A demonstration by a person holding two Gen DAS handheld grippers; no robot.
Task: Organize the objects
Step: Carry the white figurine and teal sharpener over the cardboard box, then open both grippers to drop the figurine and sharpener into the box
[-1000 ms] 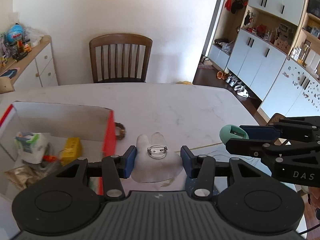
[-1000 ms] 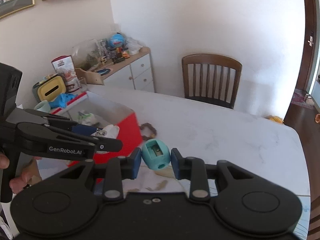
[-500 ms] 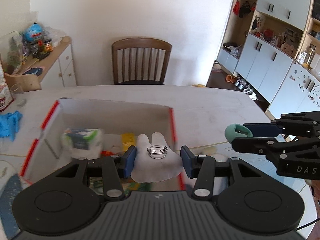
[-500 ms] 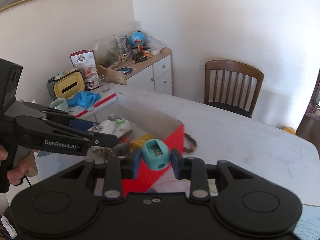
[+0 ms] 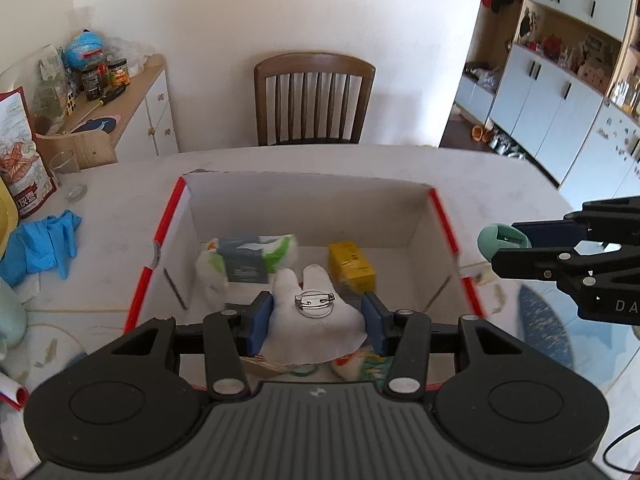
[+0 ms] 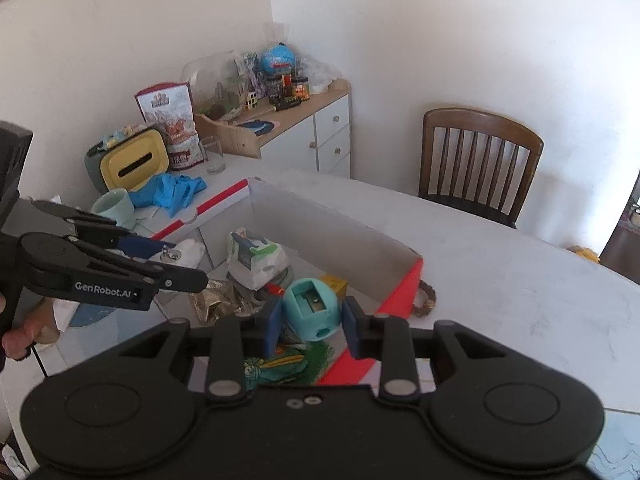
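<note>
1. The left gripper [image 5: 316,322] is clamped on a flat white bunny-eared fabric badge with a metal safety pin on its back [image 5: 314,320]; both blue pads press against its sides
2. That badge hangs above the near part of the open white cardboard box with red edges [image 5: 442,216], which stands on the pale marble-patterned table [image 5: 480,176]
3. The right gripper [image 6: 311,316] is closed around a round teal plastic pencil sharpener [image 6: 313,312], blade slot facing the camera
4. The sharpener hovers over the box's near right corner, inside the red rim
5. Lying in the box are a white and green tissue pack [image 5: 248,258] and a small yellow carton [image 5: 352,266], well apart from both held items
6. A brown wooden slat-back chair [image 5: 314,100] stands beyond the table; a crumpled blue rubber glove [image 5: 40,246] lies left of the box
</note>
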